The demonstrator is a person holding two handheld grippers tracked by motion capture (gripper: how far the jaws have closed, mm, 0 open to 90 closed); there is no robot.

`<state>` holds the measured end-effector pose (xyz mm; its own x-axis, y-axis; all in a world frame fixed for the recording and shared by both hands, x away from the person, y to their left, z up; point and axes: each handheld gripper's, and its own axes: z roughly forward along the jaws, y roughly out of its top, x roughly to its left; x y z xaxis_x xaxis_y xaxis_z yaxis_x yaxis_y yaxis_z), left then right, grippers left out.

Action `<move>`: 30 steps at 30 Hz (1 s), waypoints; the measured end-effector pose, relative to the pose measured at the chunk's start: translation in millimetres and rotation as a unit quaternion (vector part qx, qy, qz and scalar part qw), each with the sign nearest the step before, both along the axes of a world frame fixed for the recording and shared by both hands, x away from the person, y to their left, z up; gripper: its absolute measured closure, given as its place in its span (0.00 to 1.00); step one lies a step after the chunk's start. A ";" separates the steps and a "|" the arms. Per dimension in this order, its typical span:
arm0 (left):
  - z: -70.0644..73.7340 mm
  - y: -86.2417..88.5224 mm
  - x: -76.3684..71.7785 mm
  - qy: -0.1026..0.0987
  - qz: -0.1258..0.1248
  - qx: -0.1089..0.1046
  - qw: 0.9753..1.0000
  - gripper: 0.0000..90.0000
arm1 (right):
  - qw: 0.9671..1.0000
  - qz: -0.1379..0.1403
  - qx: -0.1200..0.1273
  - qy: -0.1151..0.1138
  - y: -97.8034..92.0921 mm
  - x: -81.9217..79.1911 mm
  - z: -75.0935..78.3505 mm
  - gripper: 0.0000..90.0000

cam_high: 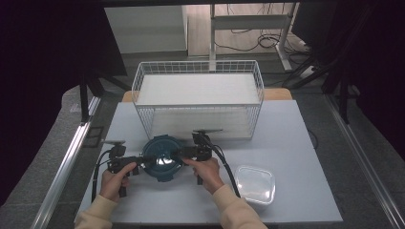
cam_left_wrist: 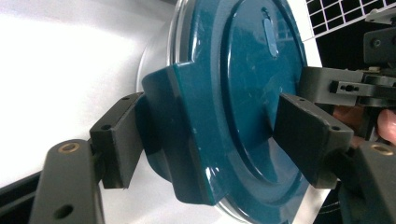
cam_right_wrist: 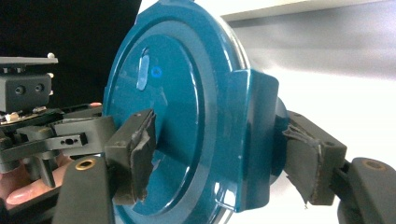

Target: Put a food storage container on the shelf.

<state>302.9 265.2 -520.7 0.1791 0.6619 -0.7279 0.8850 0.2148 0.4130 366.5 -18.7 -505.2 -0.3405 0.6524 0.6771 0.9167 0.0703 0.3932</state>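
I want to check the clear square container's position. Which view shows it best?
The high view: the clear square container sits whole on the table, right of the teal lid that both claws grip. The two gripper views look along their jaws at the lid, so they tell nothing about the container.

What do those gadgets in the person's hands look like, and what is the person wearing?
Both the left gripper and the right gripper are black, each with two blocky jaws on brass-pinned links, a grey plate on top and a trailing black cable. The right one's pads look torn. The sleeves are cream.
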 end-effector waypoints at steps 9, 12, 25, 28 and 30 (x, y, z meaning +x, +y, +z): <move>11.5 -1.5 -8.1 -0.016 0.000 0.008 1.000 0.34 | 1.000 0.004 -0.008 -0.027 -1.6 -11.4 13.5 0.38; 15.4 -2.4 -10.5 -0.021 -0.005 0.007 1.000 0.35 | 0.999 0.006 -0.009 -0.035 -4.1 -14.6 17.9 0.38; 41.9 -8.8 -23.1 -0.057 -0.017 0.009 0.998 0.38 | 0.998 0.005 0.006 -0.067 -16.6 -31.4 42.1 0.38; 45.4 -9.9 -23.5 -0.062 -0.021 0.008 0.998 0.38 | 0.997 0.003 0.006 -0.071 -18.6 -33.8 46.3 0.38; 48.0 -11.1 -24.2 -0.065 -0.025 0.006 0.998 0.39 | 0.997 0.003 0.005 -0.074 -20.9 -35.6 49.9 0.38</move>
